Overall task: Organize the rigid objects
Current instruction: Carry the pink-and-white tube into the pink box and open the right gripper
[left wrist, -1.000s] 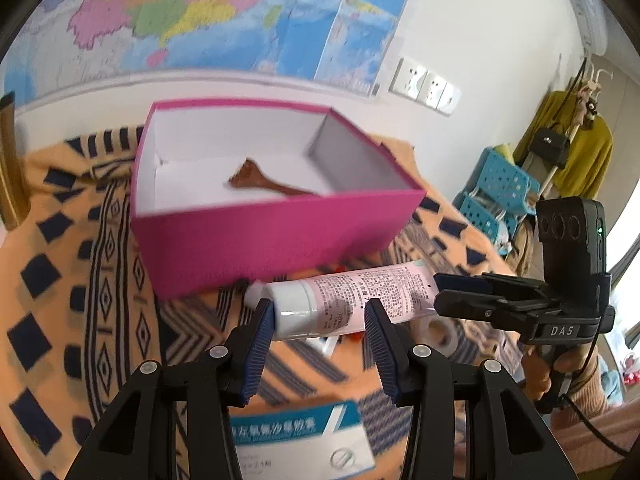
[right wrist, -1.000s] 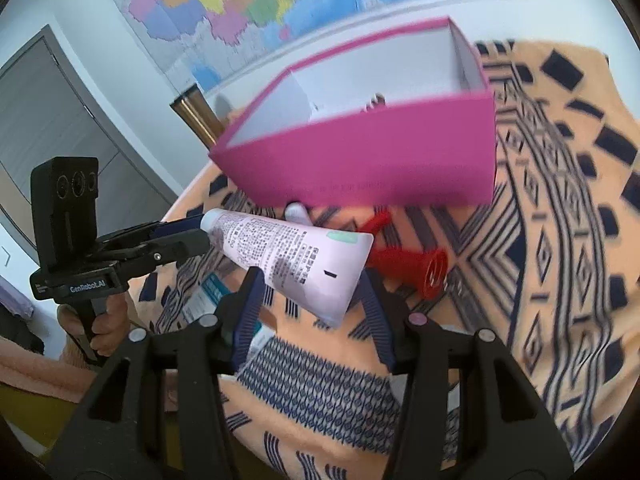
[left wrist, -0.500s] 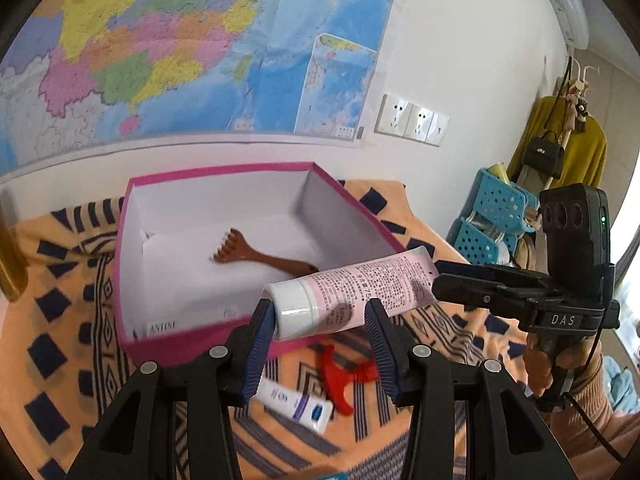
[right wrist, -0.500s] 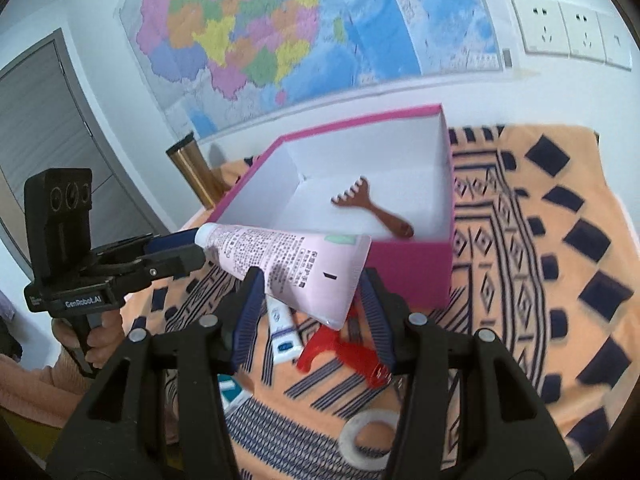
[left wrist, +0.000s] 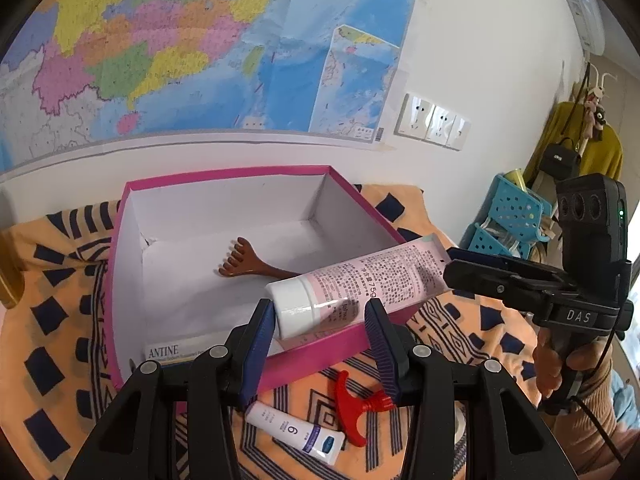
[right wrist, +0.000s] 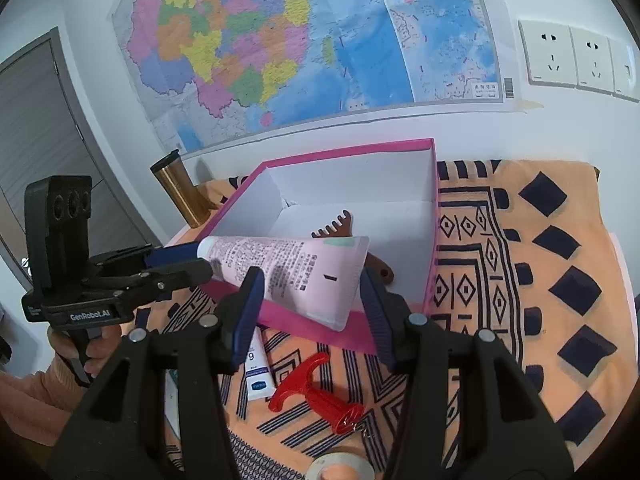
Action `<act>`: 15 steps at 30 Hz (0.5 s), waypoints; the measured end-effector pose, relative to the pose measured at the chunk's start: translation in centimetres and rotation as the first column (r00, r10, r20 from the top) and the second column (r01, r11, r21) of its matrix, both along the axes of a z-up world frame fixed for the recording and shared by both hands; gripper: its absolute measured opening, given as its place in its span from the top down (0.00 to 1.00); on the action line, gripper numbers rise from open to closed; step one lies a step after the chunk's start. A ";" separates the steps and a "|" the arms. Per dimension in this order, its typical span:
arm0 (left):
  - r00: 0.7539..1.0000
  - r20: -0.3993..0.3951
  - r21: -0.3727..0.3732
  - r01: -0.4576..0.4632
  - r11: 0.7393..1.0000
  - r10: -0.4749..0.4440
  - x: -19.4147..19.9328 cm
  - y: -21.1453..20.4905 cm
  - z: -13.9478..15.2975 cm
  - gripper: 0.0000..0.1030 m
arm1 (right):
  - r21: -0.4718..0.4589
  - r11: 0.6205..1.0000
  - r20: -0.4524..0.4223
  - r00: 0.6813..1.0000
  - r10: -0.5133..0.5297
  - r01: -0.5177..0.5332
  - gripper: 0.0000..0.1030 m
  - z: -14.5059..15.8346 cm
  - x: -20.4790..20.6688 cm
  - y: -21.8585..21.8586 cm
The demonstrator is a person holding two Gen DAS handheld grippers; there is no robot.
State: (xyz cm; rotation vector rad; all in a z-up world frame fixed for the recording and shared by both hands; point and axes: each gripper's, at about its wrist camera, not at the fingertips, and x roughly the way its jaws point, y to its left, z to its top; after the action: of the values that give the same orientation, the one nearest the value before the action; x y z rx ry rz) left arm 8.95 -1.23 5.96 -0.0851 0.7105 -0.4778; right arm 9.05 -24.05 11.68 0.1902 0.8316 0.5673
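Pink tube, left wrist view: the cream tube [left wrist: 352, 288] hangs over the near rim of the magenta box [left wrist: 320, 350], its white cap between the left gripper [left wrist: 322, 330] fingers, which clamp it.
Crimped end, left wrist view: pinched by the right gripper [left wrist: 454, 266].
Box, left wrist view: holds a wooden back scratcher [left wrist: 250, 264].
Right wrist view: the right gripper [right wrist: 310, 300] clasps the tube's flat end [right wrist: 316, 276]; the left gripper [right wrist: 182, 262] grips the cap end.
Cloth, right wrist view: a small white tube [right wrist: 256, 368] and a red plastic handle [right wrist: 312, 396] lie on it, below the grippers.

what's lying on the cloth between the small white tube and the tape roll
A red plastic tool lies between the small tube and the tape roll, as the right wrist view shows.
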 end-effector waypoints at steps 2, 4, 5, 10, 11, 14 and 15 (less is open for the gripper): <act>1.000 -0.005 -0.002 -0.002 1.000 0.002 0.3 0.0 -0.1 0.55 | -0.002 1.000 -0.002 1.000 0.001 -0.001 0.49 -0.1 0.2 0.0; 1.000 -0.007 0.000 -0.004 1.000 0.004 0.4 -0.1 -0.2 0.55 | -0.005 1.000 -0.004 1.000 0.002 -0.002 0.49 -0.2 0.4 0.0; 1.000 -0.008 0.001 -0.004 1.000 0.004 0.5 -0.1 -0.2 0.55 | -0.006 1.000 -0.006 1.000 0.002 -0.002 0.49 -0.3 0.5 0.0; 1.000 -0.017 0.007 -0.005 1.000 0.005 0.9 -0.3 -0.5 0.55 | -0.007 1.000 -0.017 1.000 -0.002 0.002 0.49 -0.7 1.1 -0.2; 1.000 -0.018 0.007 -0.005 1.000 0.006 1.0 -0.4 -0.6 0.55 | -0.008 1.000 -0.019 1.000 -0.003 0.003 0.49 -0.8 1.1 -0.2; 1.000 -0.023 0.010 -0.005 1.000 0.005 1.3 -0.5 -0.7 0.55 | -0.012 1.000 -0.026 1.000 -0.007 0.006 0.49 -1.1 1.4 -0.3; 1.000 -0.025 0.010 -0.004 1.000 0.005 1.4 -0.5 -0.8 0.55 | -0.013 1.000 -0.028 1.000 -0.007 0.006 0.49 -1.1 1.4 -0.2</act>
State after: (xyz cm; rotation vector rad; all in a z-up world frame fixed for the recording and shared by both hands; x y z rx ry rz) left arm 10.38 -1.75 5.17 -0.0834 0.7373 -0.4693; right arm 10.46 -24.30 10.54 0.1895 0.8612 0.5541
